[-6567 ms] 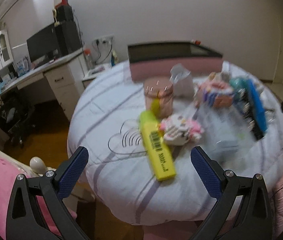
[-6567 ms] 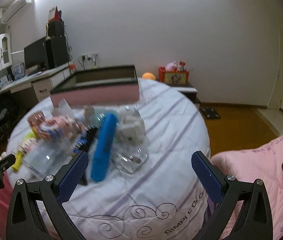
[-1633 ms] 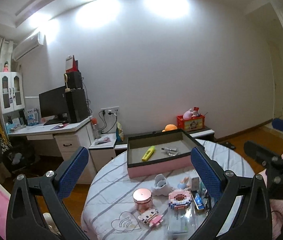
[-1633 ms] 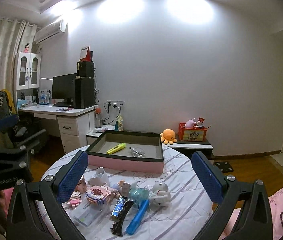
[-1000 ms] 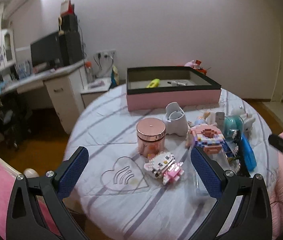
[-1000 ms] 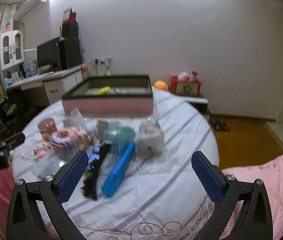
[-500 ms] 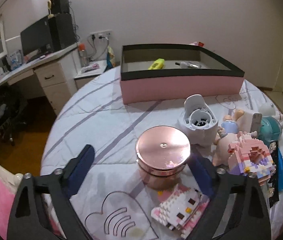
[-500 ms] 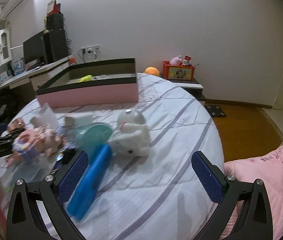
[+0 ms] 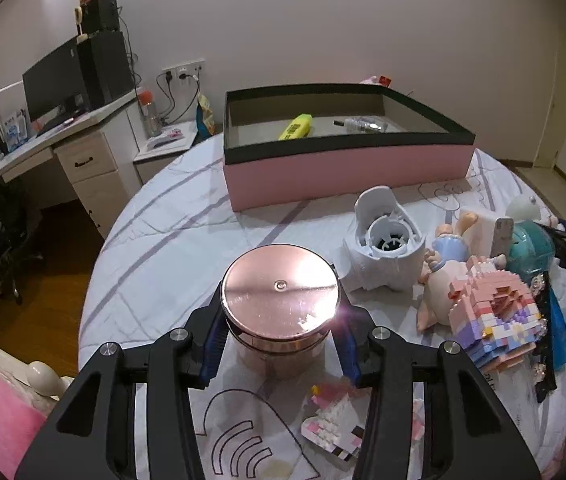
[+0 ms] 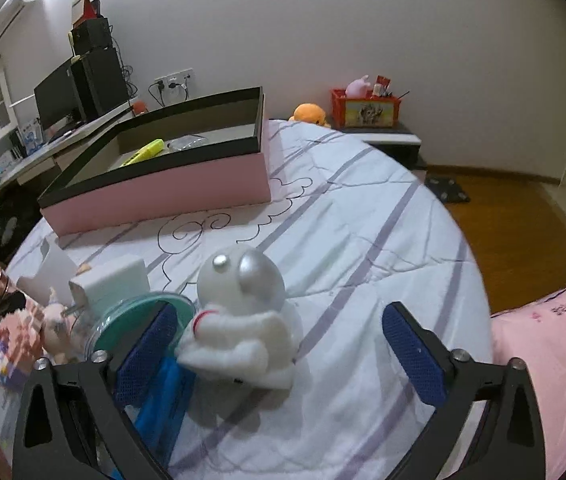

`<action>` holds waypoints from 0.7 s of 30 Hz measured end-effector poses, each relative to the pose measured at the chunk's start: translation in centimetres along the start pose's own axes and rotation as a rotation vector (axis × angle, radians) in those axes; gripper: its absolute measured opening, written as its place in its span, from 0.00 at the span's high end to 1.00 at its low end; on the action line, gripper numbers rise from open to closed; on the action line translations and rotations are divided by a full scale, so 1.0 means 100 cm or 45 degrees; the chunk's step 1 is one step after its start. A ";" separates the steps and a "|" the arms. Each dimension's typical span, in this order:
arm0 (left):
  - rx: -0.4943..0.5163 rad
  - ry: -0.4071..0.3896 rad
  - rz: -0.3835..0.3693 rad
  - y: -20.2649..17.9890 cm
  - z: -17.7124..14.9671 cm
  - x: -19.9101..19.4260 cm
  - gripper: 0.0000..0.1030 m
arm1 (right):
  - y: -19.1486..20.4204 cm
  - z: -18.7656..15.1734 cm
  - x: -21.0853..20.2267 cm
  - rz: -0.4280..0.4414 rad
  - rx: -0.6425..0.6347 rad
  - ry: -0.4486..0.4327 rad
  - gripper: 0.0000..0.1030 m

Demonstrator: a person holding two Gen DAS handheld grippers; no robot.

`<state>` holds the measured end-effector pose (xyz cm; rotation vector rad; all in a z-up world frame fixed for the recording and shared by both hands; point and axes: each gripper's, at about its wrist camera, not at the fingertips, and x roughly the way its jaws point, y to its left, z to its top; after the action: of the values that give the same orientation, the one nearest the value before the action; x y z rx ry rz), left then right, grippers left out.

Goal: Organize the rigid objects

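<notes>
The left gripper (image 9: pixel 281 354) reaches down over the near part of a round table (image 9: pixel 171 240) covered in a white cloth with lilac stripes. Its jaws have just been closing, and the blue pads (image 9: pixel 211 346) now sit against both sides of a rose-gold lidded jar (image 9: pixel 279 292). Just nearer than the jar lies a small pink-and-white brick figure (image 9: pixel 333 428). Toward the right edge stand a white plastic holder (image 9: pixel 387 246), a doll in blue (image 9: pixel 443 268) and a pink brick model (image 9: pixel 495 316). At the far edge sits a pink box with a black rim (image 9: pixel 343 166), holding a yellow highlighter (image 9: pixel 296 126) and a clear item (image 9: pixel 365 124)
</notes>
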<state>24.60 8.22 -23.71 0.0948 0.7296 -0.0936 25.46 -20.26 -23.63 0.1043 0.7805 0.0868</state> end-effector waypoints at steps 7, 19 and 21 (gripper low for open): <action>0.015 -0.022 -0.015 -0.004 0.005 -0.009 0.54 | 0.006 0.001 0.010 0.037 -0.047 0.048 0.47; 0.036 -0.183 -0.048 -0.023 0.027 -0.057 0.54 | 0.030 0.016 -0.058 0.016 -0.122 -0.205 0.47; 0.028 -0.231 -0.045 -0.026 0.032 -0.070 0.54 | 0.043 0.018 -0.076 0.053 -0.148 -0.265 0.47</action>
<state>21.20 5.62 -16.84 0.0929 0.5490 -0.1421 21.20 -16.99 -16.46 0.0183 0.5640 0.1579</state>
